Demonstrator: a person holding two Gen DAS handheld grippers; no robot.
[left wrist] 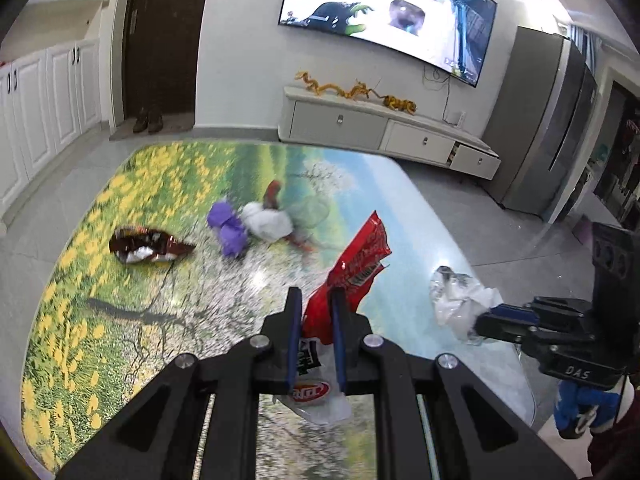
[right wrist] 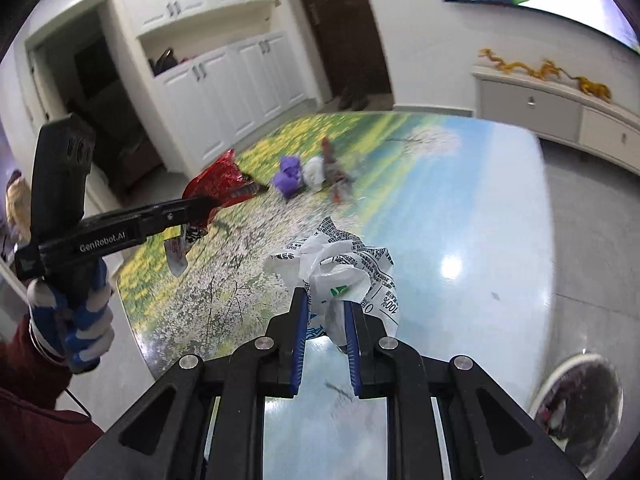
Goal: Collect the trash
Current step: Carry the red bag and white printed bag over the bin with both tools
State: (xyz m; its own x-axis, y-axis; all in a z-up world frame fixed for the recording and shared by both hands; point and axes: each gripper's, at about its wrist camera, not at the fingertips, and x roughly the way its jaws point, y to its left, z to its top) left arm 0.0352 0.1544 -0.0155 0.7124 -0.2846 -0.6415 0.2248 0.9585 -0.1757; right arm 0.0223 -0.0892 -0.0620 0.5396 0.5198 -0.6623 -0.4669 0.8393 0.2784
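My left gripper [left wrist: 316, 300] is shut on a red snack wrapper [left wrist: 360, 260] and holds it above the table; it also shows in the right wrist view [right wrist: 220, 180]. My right gripper [right wrist: 326, 300] is shut on a crumpled white plastic bag [right wrist: 340, 264], also seen in the left wrist view [left wrist: 460, 300]. On the table [left wrist: 100, 320] lie a brown foil wrapper [left wrist: 148, 246], a purple wad [left wrist: 228, 228], a white wad [left wrist: 268, 220] and a reddish wrapper [left wrist: 274, 196].
The table carries a flower-field print [right wrist: 460, 200] and has rounded edges. A trash bin [right wrist: 580, 400] stands on the floor at the lower right. A TV cabinet [left wrist: 380, 128], a fridge [left wrist: 552, 120] and white cupboards [right wrist: 224, 80] line the walls.
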